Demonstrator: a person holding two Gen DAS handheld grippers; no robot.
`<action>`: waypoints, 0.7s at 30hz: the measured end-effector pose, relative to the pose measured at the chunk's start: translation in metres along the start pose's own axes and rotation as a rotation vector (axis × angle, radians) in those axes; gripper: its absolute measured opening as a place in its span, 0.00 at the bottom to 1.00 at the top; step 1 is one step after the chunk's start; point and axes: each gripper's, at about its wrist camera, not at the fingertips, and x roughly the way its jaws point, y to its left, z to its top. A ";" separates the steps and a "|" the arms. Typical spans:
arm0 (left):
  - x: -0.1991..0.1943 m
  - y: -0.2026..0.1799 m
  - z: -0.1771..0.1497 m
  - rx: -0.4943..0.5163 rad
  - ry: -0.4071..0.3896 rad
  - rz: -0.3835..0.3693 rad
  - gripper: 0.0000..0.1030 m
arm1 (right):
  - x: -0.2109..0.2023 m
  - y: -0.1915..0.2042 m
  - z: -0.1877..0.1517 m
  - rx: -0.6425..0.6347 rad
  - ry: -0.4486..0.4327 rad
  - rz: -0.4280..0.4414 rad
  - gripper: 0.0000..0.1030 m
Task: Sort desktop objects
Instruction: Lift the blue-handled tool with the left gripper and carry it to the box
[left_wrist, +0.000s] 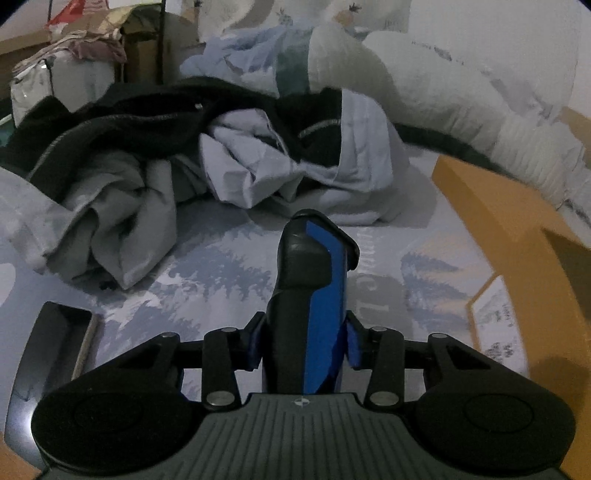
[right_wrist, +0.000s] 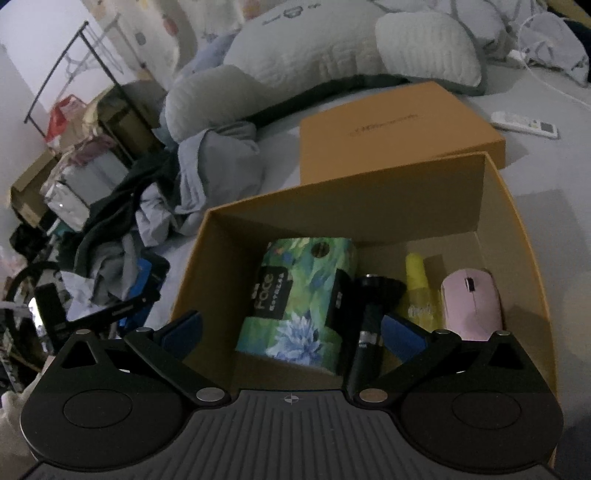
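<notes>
Inside the open orange box (right_wrist: 369, 206) lie four things — one tissue pack (right_wrist: 299, 295), one black tool (right_wrist: 369, 325), one yellow bottle (right_wrist: 419, 291), one pink mouse (right_wrist: 472, 302). Above them the right gripper (right_wrist: 291, 332) stands wide, holding nothing. Meanwhile the left gripper (left_wrist: 304, 347) is clamped on one black-and-blue device (left_wrist: 310, 295) — over the bedsheet (left_wrist: 207, 280), beside the clothes (left_wrist: 229, 162).

Bed (left_wrist: 207, 295): clothes heap (left_wrist: 155, 173), orange box (right_wrist: 369, 221), lid (right_wrist: 399, 125), perhaps remote (right_wrist: 524, 124).

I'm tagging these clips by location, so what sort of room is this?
Most likely a bedroom, with the sorting done on a bed: a printed bedsheet, a big white pillow and a heap of loose clothes beside the open cardboard box.
</notes>
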 end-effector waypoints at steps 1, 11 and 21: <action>-0.007 -0.001 0.000 -0.001 -0.012 -0.003 0.42 | -0.002 0.000 -0.001 -0.001 -0.002 0.002 1.00; -0.068 -0.016 0.010 0.002 -0.119 -0.058 0.42 | -0.034 0.006 -0.008 -0.033 -0.037 0.017 1.00; -0.121 -0.049 0.014 0.033 -0.193 -0.143 0.42 | -0.067 0.001 -0.013 -0.085 -0.087 0.014 1.00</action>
